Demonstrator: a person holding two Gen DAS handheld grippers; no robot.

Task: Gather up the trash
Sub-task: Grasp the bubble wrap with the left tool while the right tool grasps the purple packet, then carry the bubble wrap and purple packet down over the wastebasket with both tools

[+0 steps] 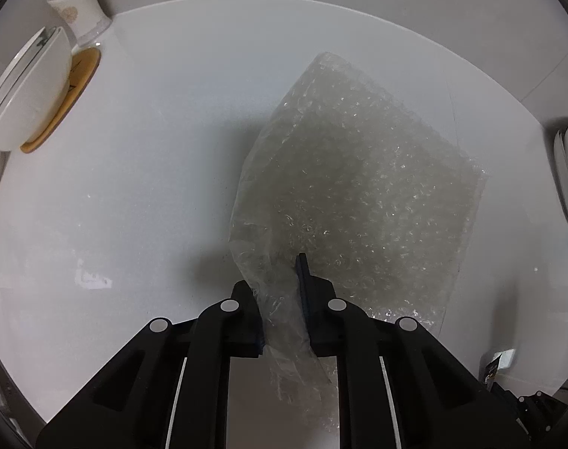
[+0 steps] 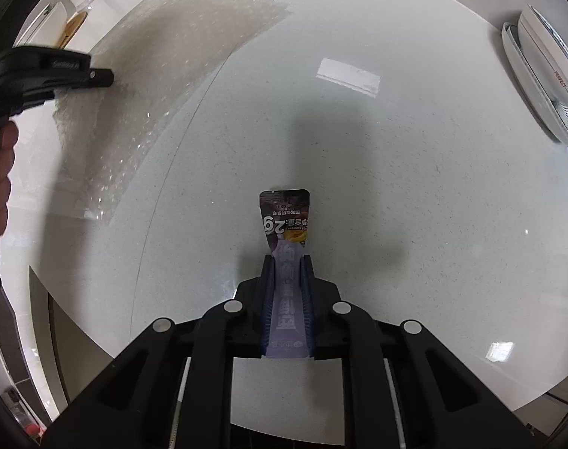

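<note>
Left tongs (image 1: 280,280) pinch bubble wrap (image 1: 358,172) corner; right tongs (image 2: 286,273) clamp purple wrapper (image 2: 285,220), both lifted.

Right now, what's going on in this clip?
A person is collecting trash off a white countertop with a handheld gripper in each hand. The left gripper is shut on a corner of a bubble wrap sheet, the rest of which hangs out ahead of it over the counter. The right gripper is shut on a purple snack wrapper, which sticks out past its fingertips. No bin is in view.
</note>
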